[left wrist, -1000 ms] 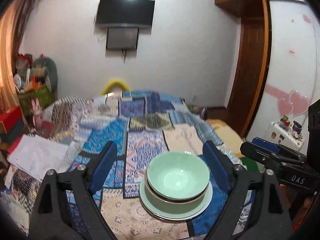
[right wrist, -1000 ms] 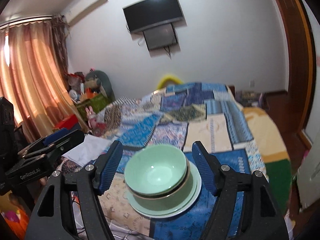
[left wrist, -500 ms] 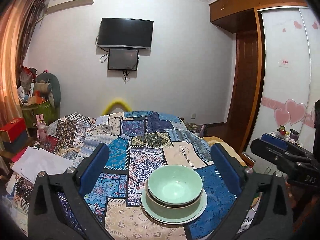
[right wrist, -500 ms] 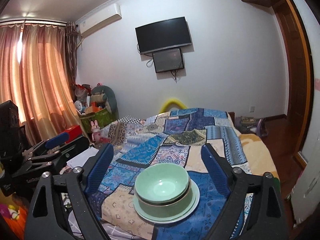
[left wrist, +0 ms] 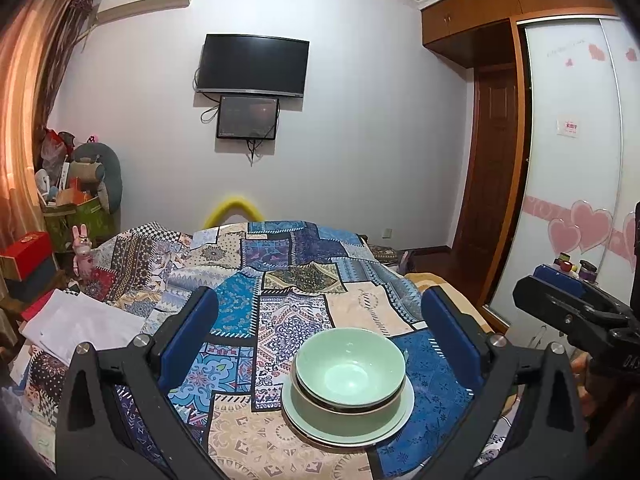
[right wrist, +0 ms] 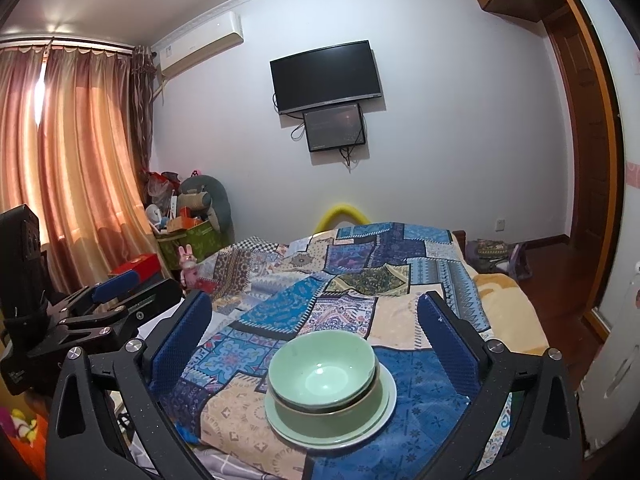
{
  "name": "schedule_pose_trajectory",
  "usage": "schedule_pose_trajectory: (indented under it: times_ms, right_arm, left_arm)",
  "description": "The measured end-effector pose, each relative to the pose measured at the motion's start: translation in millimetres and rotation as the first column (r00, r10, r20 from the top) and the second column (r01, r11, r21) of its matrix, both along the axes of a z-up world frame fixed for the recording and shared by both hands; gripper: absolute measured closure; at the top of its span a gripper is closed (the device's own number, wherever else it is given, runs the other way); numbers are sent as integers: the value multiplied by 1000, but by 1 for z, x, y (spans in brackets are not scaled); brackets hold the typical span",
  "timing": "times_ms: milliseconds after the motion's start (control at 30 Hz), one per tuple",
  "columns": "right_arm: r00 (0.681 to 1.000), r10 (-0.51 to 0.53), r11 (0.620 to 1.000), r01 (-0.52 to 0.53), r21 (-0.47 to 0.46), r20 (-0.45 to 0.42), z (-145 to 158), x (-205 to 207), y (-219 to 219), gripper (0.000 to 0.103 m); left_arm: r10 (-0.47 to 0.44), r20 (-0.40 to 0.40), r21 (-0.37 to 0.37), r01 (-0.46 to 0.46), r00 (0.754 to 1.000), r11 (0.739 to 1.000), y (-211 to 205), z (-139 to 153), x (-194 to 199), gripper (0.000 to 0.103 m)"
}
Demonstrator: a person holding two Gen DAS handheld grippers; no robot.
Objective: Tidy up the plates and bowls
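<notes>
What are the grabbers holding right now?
Nothing. Both the left hand-held gripper and right hand-held gripper are open, clear of the stacked bowls.

Dim room; curtains (right wrist: 80, 160) glow orange; fisheye edges vignetted.

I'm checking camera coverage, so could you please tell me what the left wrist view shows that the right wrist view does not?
Only the left wrist view shows the wardrobe door with pink hearts and the right gripper. Only the right wrist view shows the curtains and the left gripper. Both show the stacked green bowls on a plate, the patchwork bedspread and the wall television.
</notes>
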State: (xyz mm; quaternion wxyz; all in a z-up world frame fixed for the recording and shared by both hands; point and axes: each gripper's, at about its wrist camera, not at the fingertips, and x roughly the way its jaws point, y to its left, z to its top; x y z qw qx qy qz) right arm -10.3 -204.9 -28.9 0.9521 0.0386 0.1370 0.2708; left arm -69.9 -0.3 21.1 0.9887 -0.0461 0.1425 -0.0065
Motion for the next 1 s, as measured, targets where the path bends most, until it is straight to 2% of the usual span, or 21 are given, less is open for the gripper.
schedule_pose_trajectory:
  times_ms: [1000]
  right_arm:
    - [1000,3,1000,-3,10,-13,0,1,-1,1]
  left_arm:
    - [-26,-8,-2,26,1000,1000,-2,-6,2,0]
